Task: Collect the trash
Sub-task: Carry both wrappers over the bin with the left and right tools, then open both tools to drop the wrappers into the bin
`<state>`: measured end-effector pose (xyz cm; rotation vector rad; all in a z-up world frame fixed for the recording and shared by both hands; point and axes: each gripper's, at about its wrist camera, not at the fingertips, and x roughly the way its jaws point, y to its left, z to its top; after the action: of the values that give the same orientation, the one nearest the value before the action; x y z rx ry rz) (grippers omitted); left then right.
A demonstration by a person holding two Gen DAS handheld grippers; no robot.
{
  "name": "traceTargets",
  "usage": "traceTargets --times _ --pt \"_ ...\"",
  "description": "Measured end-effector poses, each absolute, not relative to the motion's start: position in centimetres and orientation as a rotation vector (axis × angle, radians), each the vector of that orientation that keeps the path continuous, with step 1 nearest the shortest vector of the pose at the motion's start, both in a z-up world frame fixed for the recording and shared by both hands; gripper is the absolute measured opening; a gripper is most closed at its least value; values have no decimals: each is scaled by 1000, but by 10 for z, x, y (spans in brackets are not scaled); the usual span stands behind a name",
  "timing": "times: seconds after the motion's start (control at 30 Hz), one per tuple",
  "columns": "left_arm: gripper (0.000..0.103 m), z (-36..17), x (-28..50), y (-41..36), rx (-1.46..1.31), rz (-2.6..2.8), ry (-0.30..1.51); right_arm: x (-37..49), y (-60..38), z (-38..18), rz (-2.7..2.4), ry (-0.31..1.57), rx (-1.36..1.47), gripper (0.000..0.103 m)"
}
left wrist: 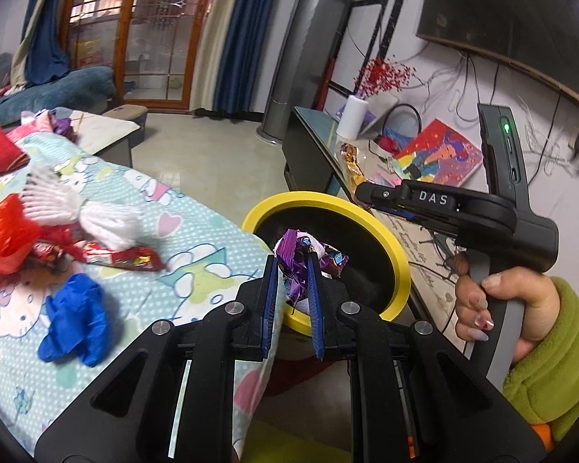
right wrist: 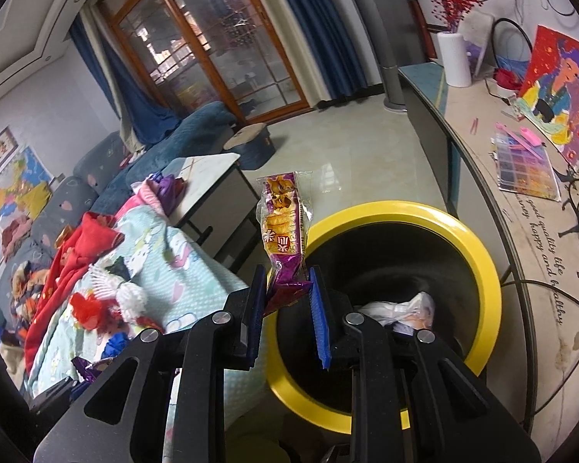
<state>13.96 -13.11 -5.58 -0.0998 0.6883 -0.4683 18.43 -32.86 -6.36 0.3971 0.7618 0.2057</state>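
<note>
My left hand-held gripper pinches a crumpled purple wrapper and my right a light, slippery snack packet by its crimped end, both near the bin.

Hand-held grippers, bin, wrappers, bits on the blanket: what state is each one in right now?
Left hand-held gripper: shut on crumpled purple wrapper, by the bin's rim.
Right hand-held gripper: shut on purple snack packet, packet standing upright.
Yellow-rimmed bin: open, white crumpled trash inside.
Red wrapper: lying on the blanket, not yet collected.
Blue glove: crumpled on the blanket.
</note>
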Motion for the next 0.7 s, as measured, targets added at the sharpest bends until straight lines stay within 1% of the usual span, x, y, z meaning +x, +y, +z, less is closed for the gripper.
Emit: traceTargets --times 0.4,0.7 --pt "10 -76 148 -167 -24 -517 721 193 -360 -80 146 788 432 22" --pt "10 -94 159 -186 16 -530 766 201 -376 -103 110 859 446 22"
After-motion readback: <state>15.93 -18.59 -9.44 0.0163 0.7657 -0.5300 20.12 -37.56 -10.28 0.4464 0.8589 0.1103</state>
